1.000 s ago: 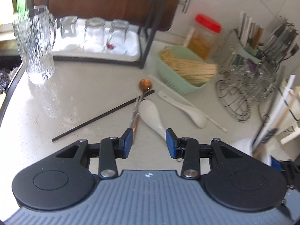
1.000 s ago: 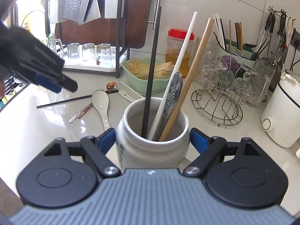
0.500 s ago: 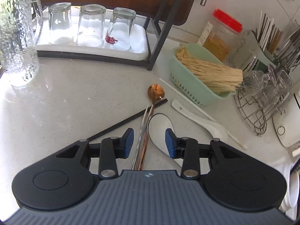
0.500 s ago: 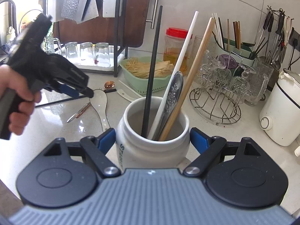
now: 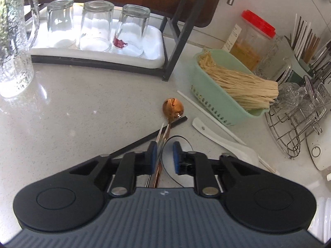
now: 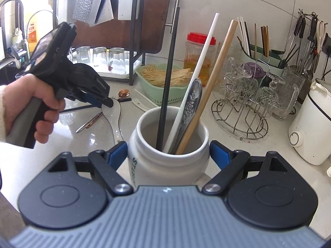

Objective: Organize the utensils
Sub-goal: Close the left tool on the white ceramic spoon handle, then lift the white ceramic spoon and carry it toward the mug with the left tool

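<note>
Jaws of the left gripper (image 5: 163, 155) have just been closing around two thin handles, one copper spoon (image 5: 173, 107) and one silver piece (touching only the left pad). Right gripper (image 6: 168, 155) clamps one white jar (image 6: 168, 144) on the desk (image 5: 82, 107), holding three chopsticks and one spoon.

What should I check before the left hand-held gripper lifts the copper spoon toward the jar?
1. Copper spoon handle between the left hand-held gripper pads; jaws have just been closing: ok.
2. Both pads pressing the handle: not ok, a gap shows on one side.
3. Only the spoon caught: cannot tell, a silver handle lies alongside.
4. White jar clamped by the right hand-held gripper: ok.
5. Room in the jar: ok.
</note>
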Motion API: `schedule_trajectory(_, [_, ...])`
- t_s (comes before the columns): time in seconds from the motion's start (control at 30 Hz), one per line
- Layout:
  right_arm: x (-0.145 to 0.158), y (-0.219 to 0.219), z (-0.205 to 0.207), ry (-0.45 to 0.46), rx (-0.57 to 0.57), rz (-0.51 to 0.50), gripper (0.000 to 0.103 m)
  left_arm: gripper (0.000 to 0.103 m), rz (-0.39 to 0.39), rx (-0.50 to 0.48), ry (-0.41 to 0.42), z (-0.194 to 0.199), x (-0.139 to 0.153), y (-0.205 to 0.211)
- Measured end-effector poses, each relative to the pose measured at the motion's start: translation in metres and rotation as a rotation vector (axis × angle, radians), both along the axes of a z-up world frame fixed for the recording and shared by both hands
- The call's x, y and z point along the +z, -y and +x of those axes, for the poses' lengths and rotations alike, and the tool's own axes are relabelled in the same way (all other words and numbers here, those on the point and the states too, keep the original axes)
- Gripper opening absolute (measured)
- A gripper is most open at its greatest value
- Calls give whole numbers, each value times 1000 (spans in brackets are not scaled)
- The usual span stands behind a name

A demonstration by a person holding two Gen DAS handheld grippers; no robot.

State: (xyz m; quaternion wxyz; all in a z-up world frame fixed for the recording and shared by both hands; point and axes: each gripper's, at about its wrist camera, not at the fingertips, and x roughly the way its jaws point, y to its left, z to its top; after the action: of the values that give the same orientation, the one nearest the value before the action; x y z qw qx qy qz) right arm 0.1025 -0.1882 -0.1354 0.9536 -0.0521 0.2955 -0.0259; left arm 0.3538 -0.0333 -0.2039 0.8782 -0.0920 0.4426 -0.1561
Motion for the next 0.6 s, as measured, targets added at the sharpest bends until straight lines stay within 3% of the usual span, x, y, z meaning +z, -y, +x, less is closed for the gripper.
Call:
schedule_trajectory(0.2, [0, 0, 0, -1, 5, -1, 88, 5, 44, -50, 54, -8, 4, 14])
schedule_trajectory(0.6, [-1, 1, 3, 9, 6, -7, 89, 4, 44, -58, 55, -31, 21, 18])
